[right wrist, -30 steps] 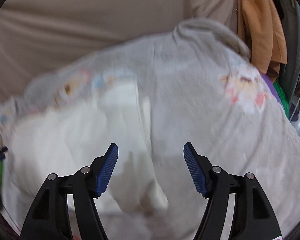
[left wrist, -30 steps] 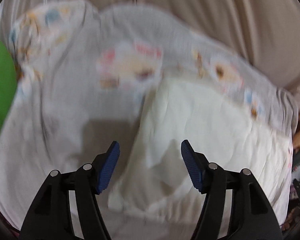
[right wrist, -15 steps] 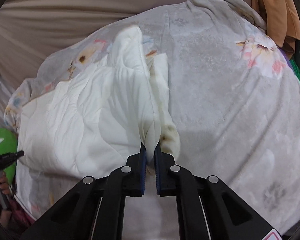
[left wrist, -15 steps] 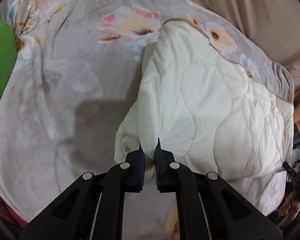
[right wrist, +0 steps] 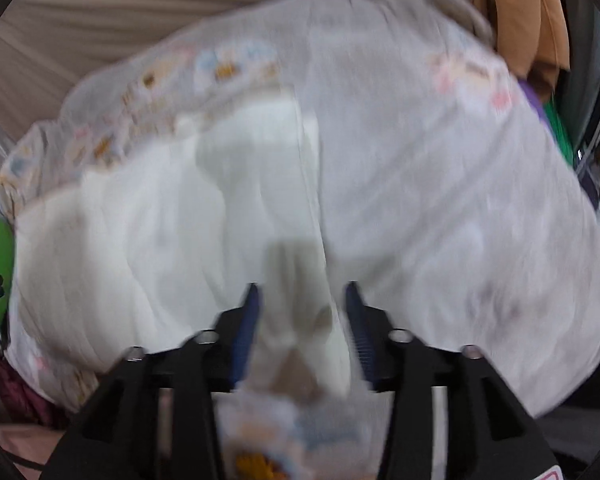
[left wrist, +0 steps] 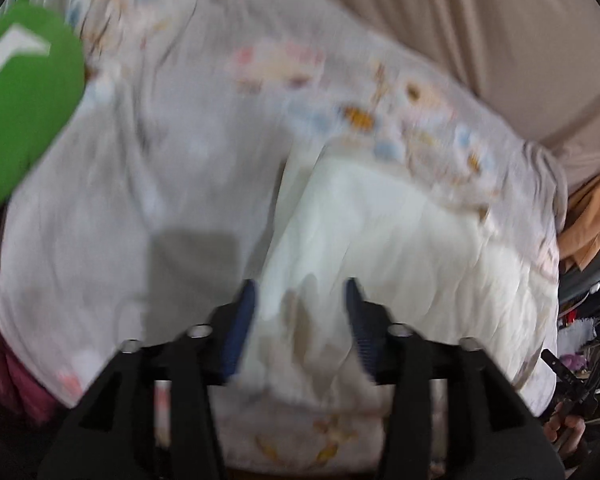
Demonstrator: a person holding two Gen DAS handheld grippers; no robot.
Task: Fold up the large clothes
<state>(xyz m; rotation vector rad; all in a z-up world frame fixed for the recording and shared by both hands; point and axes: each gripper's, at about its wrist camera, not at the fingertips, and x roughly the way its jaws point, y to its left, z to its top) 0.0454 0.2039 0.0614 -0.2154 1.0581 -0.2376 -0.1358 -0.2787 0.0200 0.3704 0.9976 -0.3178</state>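
A large grey floral quilt [left wrist: 172, 168] lies spread over the bed, with its cream quilted underside [left wrist: 400, 240] folded over on top. Both views are motion-blurred. My left gripper [left wrist: 300, 316] is open, its blue pads either side of the cream flap's near edge. In the right wrist view the same quilt [right wrist: 440, 200] and cream flap [right wrist: 160, 220] show. My right gripper [right wrist: 302, 320] is open over the flap's near corner. Neither holds the fabric.
A green object [left wrist: 20, 112] sits at the left edge of the bed. Beige curtains [left wrist: 460, 20] hang behind. Orange and other clothes [right wrist: 520, 12] hang at the right. A dark red cloth [left wrist: 8, 364] lies low left.
Half a second ago both grippers were shut on the cream flap's edge. Now both have opened and let it go, and both views are blurred by motion.
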